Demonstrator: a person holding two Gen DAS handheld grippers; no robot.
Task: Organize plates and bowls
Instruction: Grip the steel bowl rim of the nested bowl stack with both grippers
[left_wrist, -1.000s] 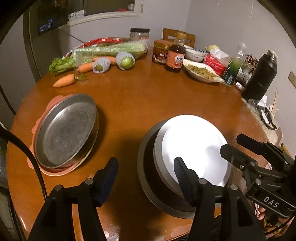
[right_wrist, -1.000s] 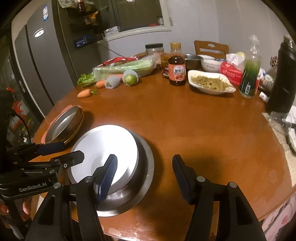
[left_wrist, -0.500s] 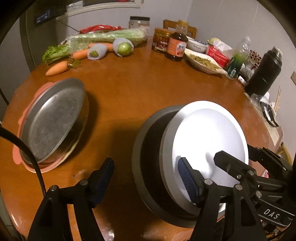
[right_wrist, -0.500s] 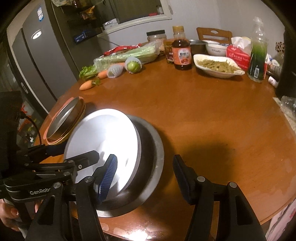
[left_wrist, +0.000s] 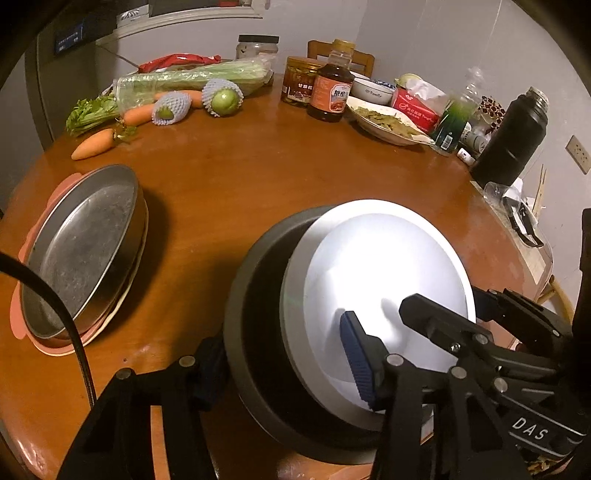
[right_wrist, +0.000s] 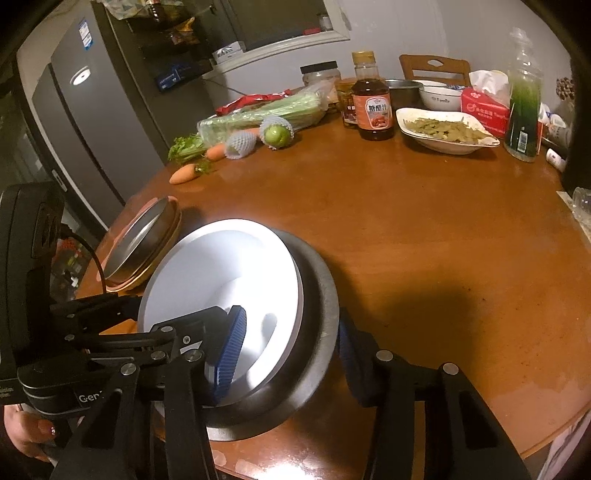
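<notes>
Left gripper (left_wrist: 284, 363), low centre of the left wrist view: jaws have just been closing and now sit narrow, clamped across the near rim of the stack, one pad outside the pan (left_wrist: 255, 332), the other inside on the plate (left_wrist: 384, 280). Right gripper (right_wrist: 288, 345), low centre of the right wrist view, mirrors it: jaws just closed in too, one blue pad on the plate's face, the other behind the pan's outer wall. Both look shut on the stack; two-sided grip is probably because the pan is wide and heavy for one hand.

Table (left_wrist: 295, 177) fills both views, round, brown. The stack sits at its near edge, lower middle, white plate nested in the dark pan and tilted toward the left of the right wrist view. Second stack, a metal tray (left_wrist: 81, 243) on a pink plate, lies at left of the left wrist view, well apart; likely the destination.

Back edge, top of frame: celery (left_wrist: 192, 79), sauce bottle (left_wrist: 330, 92), food dish (left_wrist: 388, 123), flask (left_wrist: 511, 136), carrot (left_wrist: 94, 144). Not involved.
</notes>
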